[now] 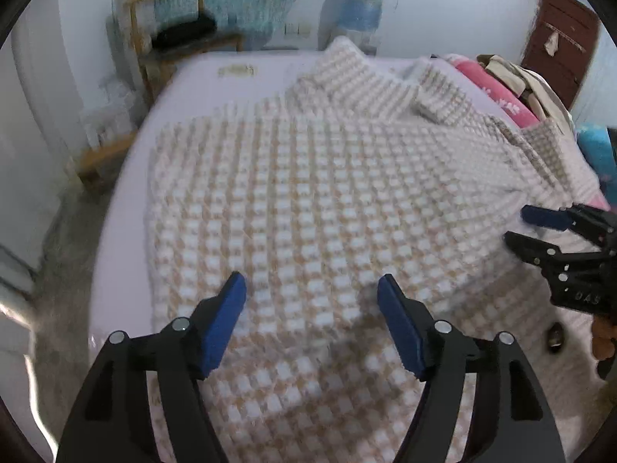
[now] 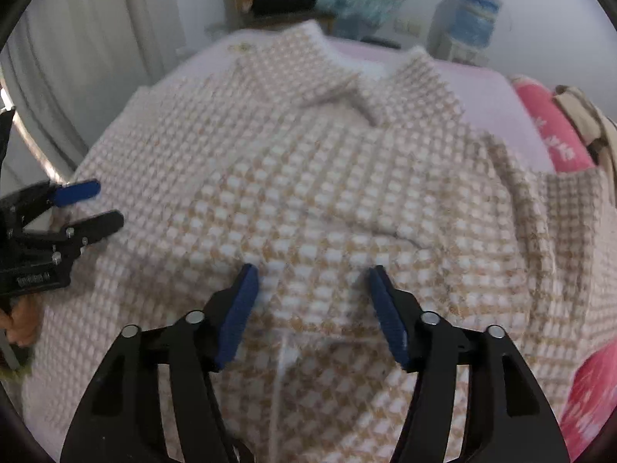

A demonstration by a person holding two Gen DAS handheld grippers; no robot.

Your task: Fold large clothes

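Lying on the lilac bed [image 1: 127,208], the checked garment [image 1: 308,200] faces both wide-spread tools.

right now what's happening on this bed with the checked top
A person holds a gripper in each hand over a beige-and-white checked collared top spread flat on the lilac bed. The left gripper and right gripper are both open and hold nothing. The collar lies at the far end. No fold is visible yet. Pink bedding sits at the right.
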